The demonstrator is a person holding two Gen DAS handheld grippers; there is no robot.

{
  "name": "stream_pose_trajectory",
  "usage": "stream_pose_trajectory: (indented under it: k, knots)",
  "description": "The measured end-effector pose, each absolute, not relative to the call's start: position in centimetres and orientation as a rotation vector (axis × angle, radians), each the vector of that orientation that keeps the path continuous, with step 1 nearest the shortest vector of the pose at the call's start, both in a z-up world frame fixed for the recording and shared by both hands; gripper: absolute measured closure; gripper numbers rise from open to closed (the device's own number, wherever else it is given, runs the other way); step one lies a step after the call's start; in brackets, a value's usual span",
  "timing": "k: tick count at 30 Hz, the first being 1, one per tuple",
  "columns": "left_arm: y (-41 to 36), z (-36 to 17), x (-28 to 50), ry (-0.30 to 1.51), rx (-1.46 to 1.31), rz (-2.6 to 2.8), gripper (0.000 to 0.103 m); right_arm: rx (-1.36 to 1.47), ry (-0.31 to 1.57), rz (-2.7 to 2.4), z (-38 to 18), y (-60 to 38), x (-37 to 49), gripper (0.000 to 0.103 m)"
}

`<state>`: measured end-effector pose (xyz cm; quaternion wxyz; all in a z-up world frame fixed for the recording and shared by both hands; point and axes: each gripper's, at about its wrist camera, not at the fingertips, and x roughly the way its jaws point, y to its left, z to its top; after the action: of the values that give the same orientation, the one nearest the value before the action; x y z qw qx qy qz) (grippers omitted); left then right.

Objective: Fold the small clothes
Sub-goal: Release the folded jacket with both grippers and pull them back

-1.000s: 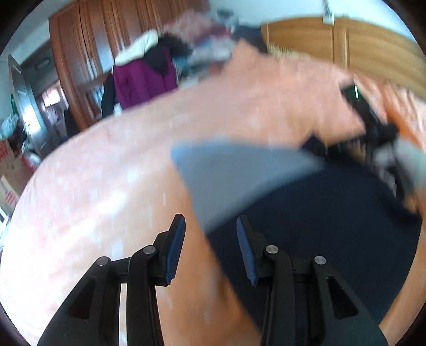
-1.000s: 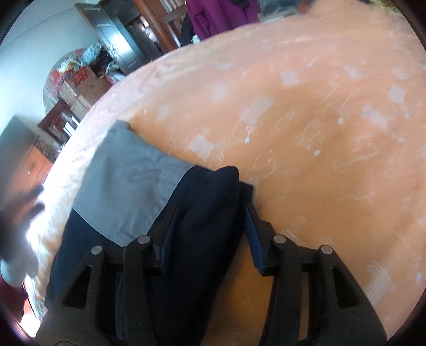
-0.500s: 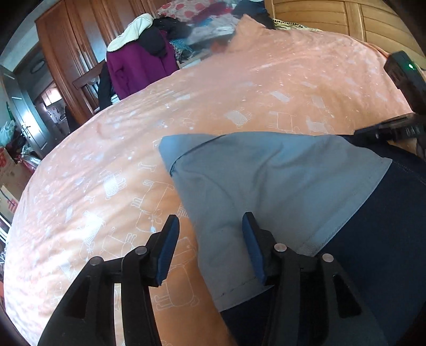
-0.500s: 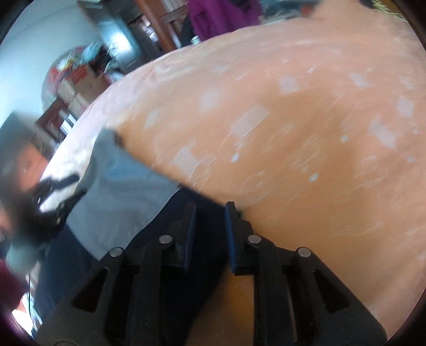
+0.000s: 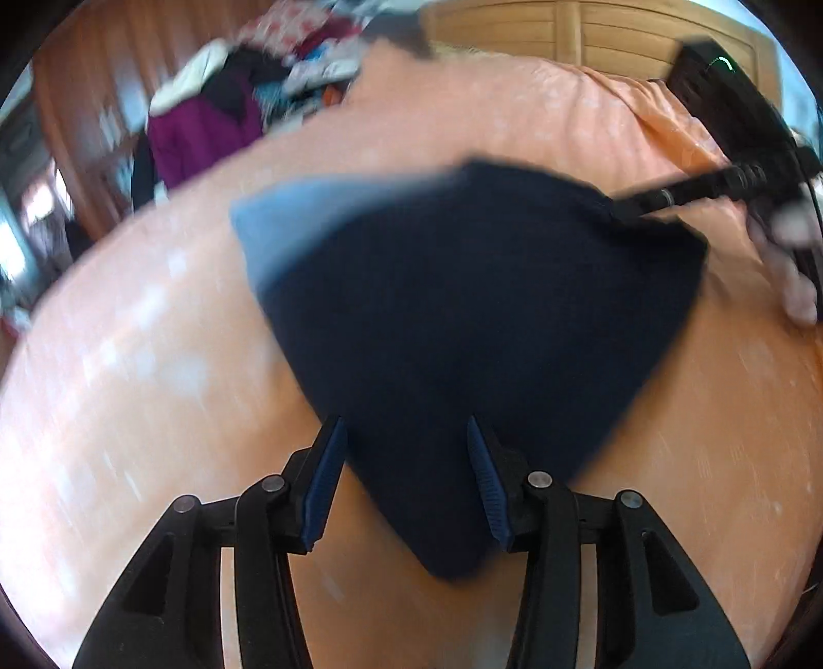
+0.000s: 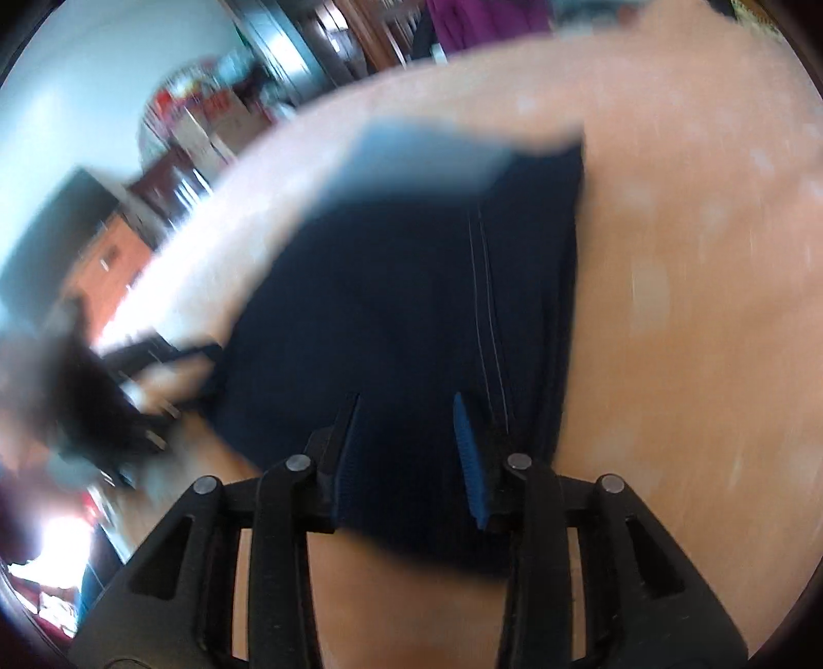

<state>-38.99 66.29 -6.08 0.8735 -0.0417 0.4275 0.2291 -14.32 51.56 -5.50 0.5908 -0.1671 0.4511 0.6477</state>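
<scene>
A small navy garment (image 5: 478, 319) with a grey-blue band (image 5: 288, 221) at its far left edge lies on the orange bedsheet (image 5: 154, 411). Navy cloth covers most of the band. My left gripper (image 5: 404, 437) is open, and the garment's near corner lies between its fingers. In the right wrist view the same garment (image 6: 411, 288) runs under my right gripper (image 6: 406, 411), whose fingers stand apart over the cloth. The right gripper (image 5: 668, 195) also shows in the left wrist view at the garment's far right corner. Both views are blurred.
A person's hand (image 5: 792, 288) holds the right gripper at the bed's right side. A pile of clothes with a purple jacket (image 5: 200, 134) sits at the far end. A wooden headboard (image 5: 566, 31) and wardrobes stand behind. Boxes (image 6: 216, 128) clutter the floor.
The navy part has come over the grey band, which now only peeks out. My right gripper's fingers have spread since half a second ago. The left gripper has drawn back, staying open.
</scene>
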Motion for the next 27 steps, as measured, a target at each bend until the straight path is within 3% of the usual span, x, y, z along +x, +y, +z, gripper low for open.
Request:
stream_pose_trajectory:
  k: [3, 7, 11, 13, 15, 19, 21, 22, 23, 27]
  knots:
    - [64.4, -5.4, -40.1, 0.906, -0.08, 0.474, 0.052, -0.37, 1.033, 1.474, -4.3, 50.4, -14.3, 0.069]
    - [63.7, -3.7, -42.8, 0.876, -0.16, 0.539, 0.045, -0.369, 0.961, 1.456, -0.9, 48.8, -15.0, 0.04]
    - [64.7, -2.5, -46.6, 0.832, -0.327, 0.686, 0.035, -0.434, 0.918, 1.36, 1.0, 46.2, -16.8, 0.018]
    - [65.2, -2.5, -48.5, 0.83, -0.389, 0.78, 0.034, -0.481, 0.917, 1.297, 0.8, 45.2, -17.3, 0.016]
    - [65.6, -2.7, -50.0, 0.855, -0.448, 0.85, 0.021, -0.548, 0.936, 1.236, -0.2, 44.1, -18.1, 0.014]
    - [66.6, -5.7, -50.9, 0.957, -0.553, 0.875, 0.015, -0.617, 1.004, 1.121, -3.2, 42.9, -18.2, 0.012]
    - [66.7, -6.5, -50.8, 0.961, -0.555, 0.862, 0.005, -0.664, 1.039, 1.067, -5.3, 42.8, -17.9, 0.011]
    - [66.8, -6.7, -50.5, 0.965, -0.562, 0.851, 0.002, -0.676, 1.06, 1.059, -6.3, 42.8, -17.9, 0.006]
    - [67.0, -6.7, -50.4, 0.974, -0.567, 0.852, 0.0, -0.674, 1.051, 1.07, -6.8, 42.9, -18.0, 0.0]
    - [67.6, -7.0, -49.5, 1.022, -0.563, 0.893, 0.0, -0.647, 1.036, 1.059, -7.0, 43.1, -17.8, 0.0]
